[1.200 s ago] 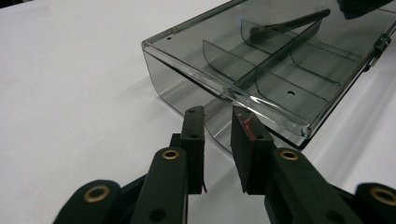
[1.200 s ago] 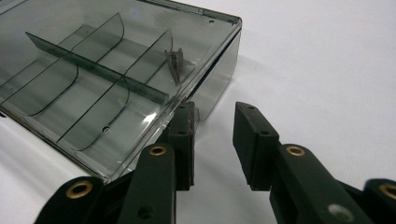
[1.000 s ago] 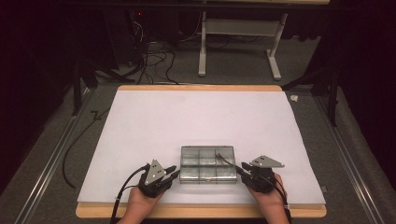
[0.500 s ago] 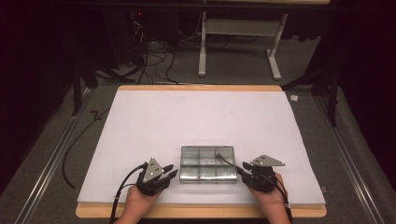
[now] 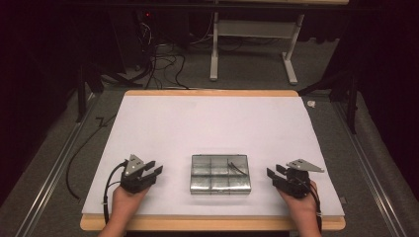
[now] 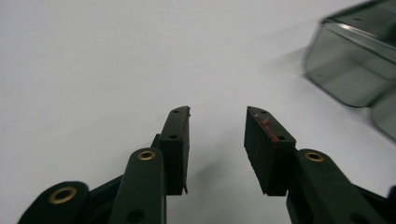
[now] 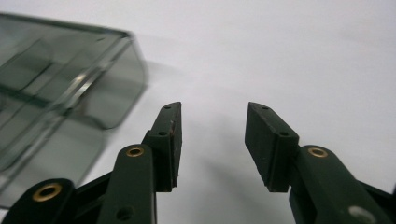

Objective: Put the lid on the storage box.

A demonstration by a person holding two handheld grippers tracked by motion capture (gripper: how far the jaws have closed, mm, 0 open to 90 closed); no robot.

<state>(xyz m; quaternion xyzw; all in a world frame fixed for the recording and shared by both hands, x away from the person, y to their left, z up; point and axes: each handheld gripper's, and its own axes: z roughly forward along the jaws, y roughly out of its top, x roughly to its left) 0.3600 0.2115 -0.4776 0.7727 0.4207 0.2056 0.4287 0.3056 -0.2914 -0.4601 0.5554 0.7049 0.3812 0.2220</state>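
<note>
Clear plastic organizer box (image 5: 220, 173) lay flat on the white table cover (image 5: 212, 128), near the table's front edge at about 6 o'clock from the cover's middle, its lid down and its inside split into 6 compartments in 2 rows of 3. In the rear right compartment, toward 1 o'clock of the box, a thin dark item (image 5: 237, 167) rested at a slant; what it was could not be told. The left gripper (image 5: 154, 169) sat at 9 o'clock of the box, apart from it, held in a hand (image 5: 126, 200) that came in from the bottom edge, with a black cable (image 5: 106, 190) looping off its outer side. The left gripper view showed its jaws parted by a moderate gap with nothing between them, bare cover below, and a rounded corner of the box (image 6: 355, 70) off at 2 o'clock. The right gripper (image 5: 274, 174) sat at 3 o'clock of the box, also clear of it, under a grey 3-cornered plate (image 5: 305, 165). In the right gripper view its jaws likewise stood moderately apart and held nothing, and the box (image 7: 60, 88) lay at 10 o'clock, just beside the left jaw but not touching it. Both grippers pointed inward toward the box.
</note>
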